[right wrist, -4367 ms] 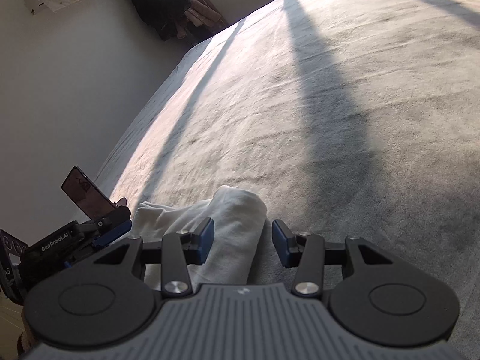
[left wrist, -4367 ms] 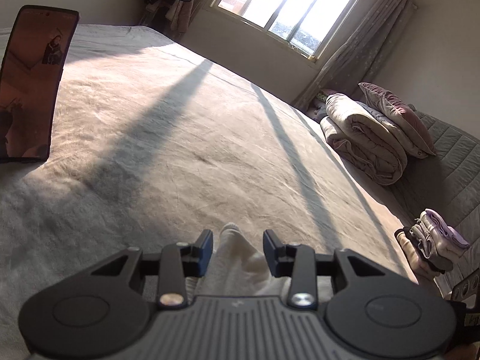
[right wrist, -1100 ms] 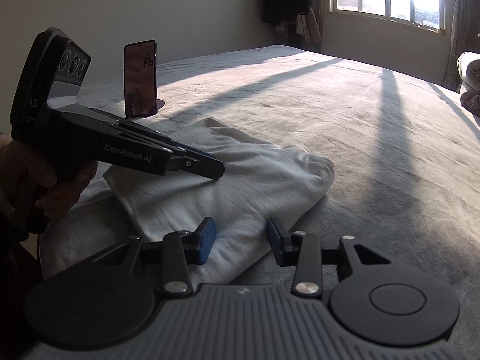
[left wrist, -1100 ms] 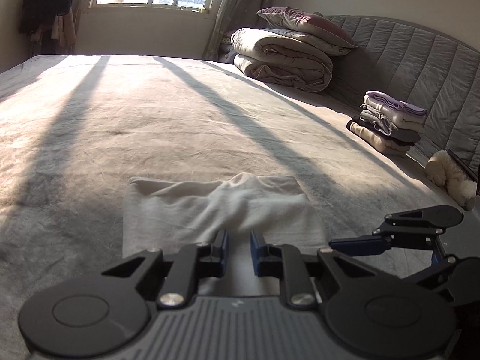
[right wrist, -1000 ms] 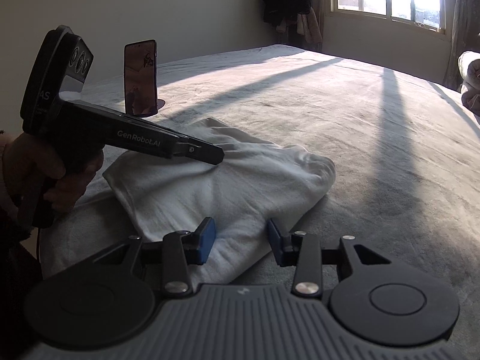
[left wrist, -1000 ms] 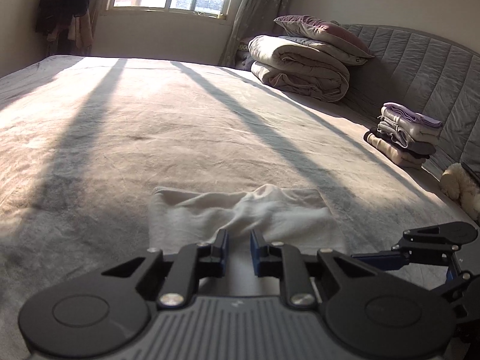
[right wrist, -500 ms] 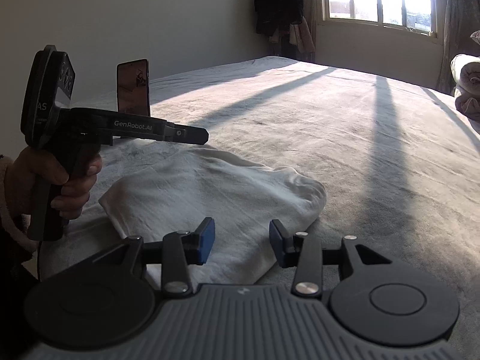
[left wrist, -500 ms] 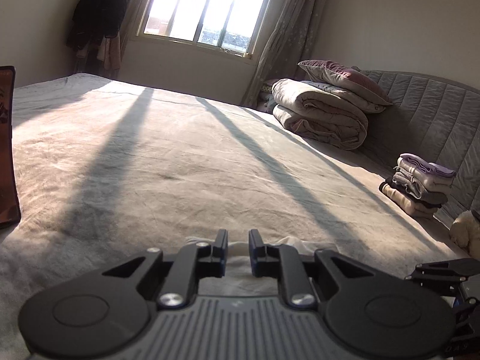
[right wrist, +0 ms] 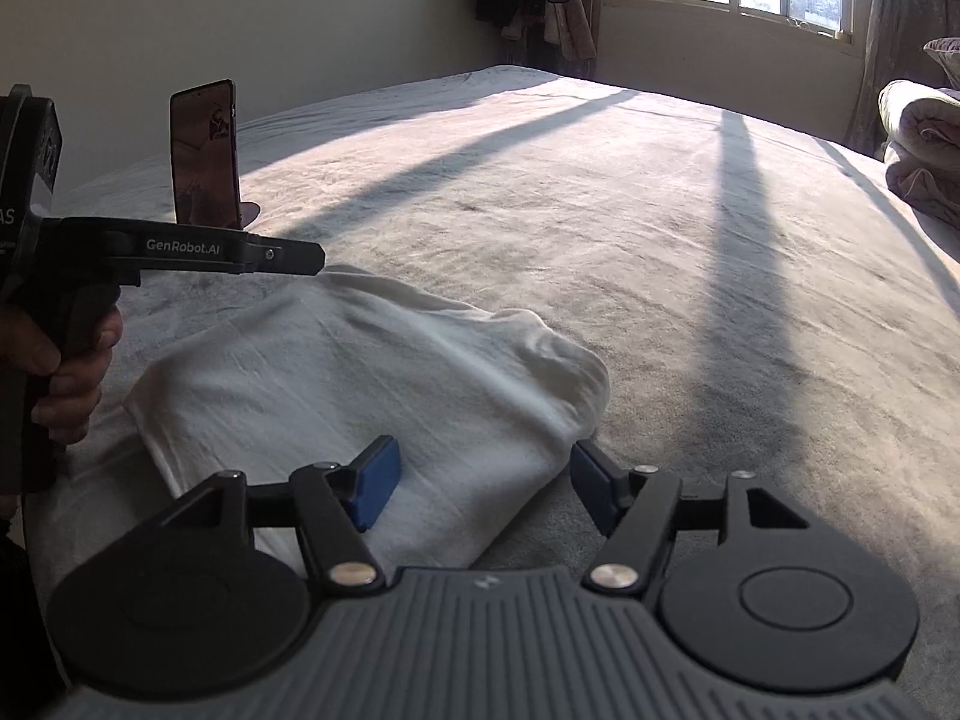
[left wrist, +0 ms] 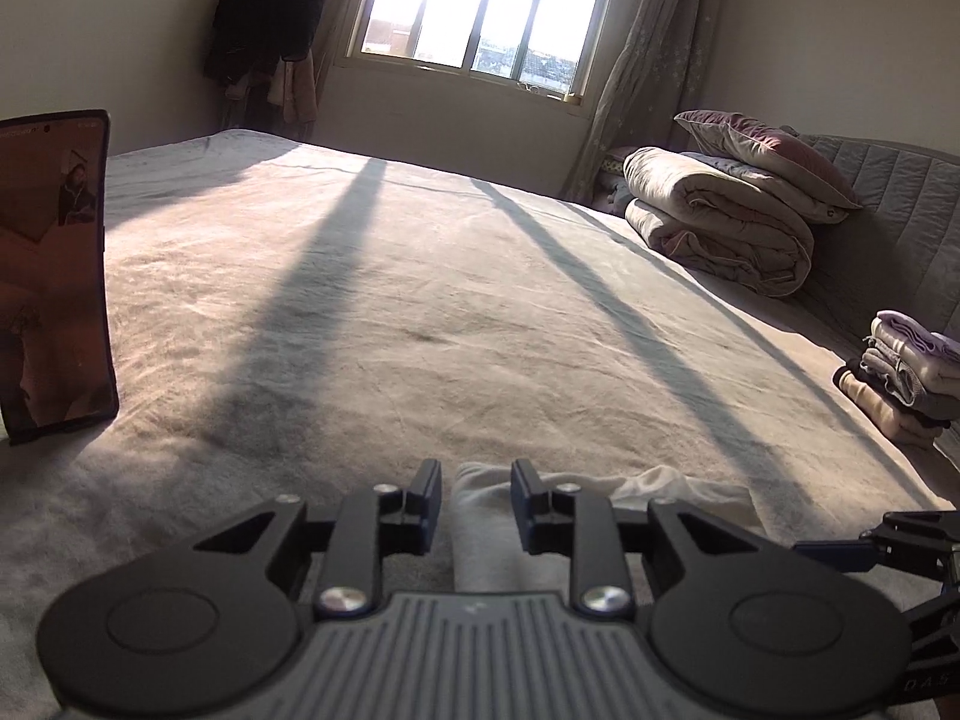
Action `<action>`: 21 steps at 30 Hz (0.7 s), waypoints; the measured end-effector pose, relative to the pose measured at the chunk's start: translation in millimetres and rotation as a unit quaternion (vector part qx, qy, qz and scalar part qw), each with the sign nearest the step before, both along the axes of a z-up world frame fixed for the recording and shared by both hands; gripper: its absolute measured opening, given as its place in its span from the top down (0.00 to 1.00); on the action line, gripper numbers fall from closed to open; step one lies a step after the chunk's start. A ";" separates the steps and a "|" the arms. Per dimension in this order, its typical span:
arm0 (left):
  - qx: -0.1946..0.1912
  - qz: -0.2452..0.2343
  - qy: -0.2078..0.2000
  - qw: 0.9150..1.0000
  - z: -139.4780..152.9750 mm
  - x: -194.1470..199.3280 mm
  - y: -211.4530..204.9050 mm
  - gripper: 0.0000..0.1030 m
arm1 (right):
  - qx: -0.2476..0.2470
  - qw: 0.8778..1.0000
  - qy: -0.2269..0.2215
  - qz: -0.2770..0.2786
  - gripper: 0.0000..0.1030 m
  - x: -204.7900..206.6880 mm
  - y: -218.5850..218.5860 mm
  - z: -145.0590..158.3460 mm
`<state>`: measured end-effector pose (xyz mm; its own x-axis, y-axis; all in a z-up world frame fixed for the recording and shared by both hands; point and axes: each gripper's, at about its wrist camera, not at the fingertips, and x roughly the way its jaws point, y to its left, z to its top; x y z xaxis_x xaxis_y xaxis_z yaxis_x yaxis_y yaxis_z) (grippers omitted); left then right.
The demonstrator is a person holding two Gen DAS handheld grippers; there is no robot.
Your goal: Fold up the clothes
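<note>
A folded white garment [right wrist: 360, 372] lies on the grey bed [right wrist: 660, 210] near its front edge. My right gripper [right wrist: 480, 474] is wide open, its fingers straddling the garment's near right corner. My left gripper [left wrist: 474, 492] is open, held above the garment [left wrist: 480, 528], which shows between its fingers. In the right wrist view the left gripper [right wrist: 300, 258] hovers over the garment's far left edge, held by a hand [right wrist: 66, 372].
A phone [left wrist: 54, 270] stands upright on the bed at left. Folded quilts and a pillow [left wrist: 726, 228] lie by the headboard. A stack of folded clothes [left wrist: 900, 384] sits at right. A window [left wrist: 480, 6] is behind.
My left gripper has lifted off the garment, swung left and opened a little. My right gripper has opened wider over the garment's near corner.
</note>
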<state>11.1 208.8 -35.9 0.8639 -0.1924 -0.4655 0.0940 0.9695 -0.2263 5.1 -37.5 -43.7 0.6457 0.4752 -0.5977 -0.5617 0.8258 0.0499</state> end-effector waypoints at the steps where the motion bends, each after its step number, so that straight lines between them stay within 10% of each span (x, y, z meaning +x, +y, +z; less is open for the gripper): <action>1: 0.001 -0.007 -0.003 1.000 2.5 -4.0 -2.0 0.67 | -0.003 1.000 0.003 -0.005 0.33 -0.3 -0.3 1.4; 21: 0.078 -0.098 0.036 0.991 -17.0 -62.0 7.2 0.41 | -0.051 0.998 0.029 -0.011 0.20 -28.7 -14.8 3.6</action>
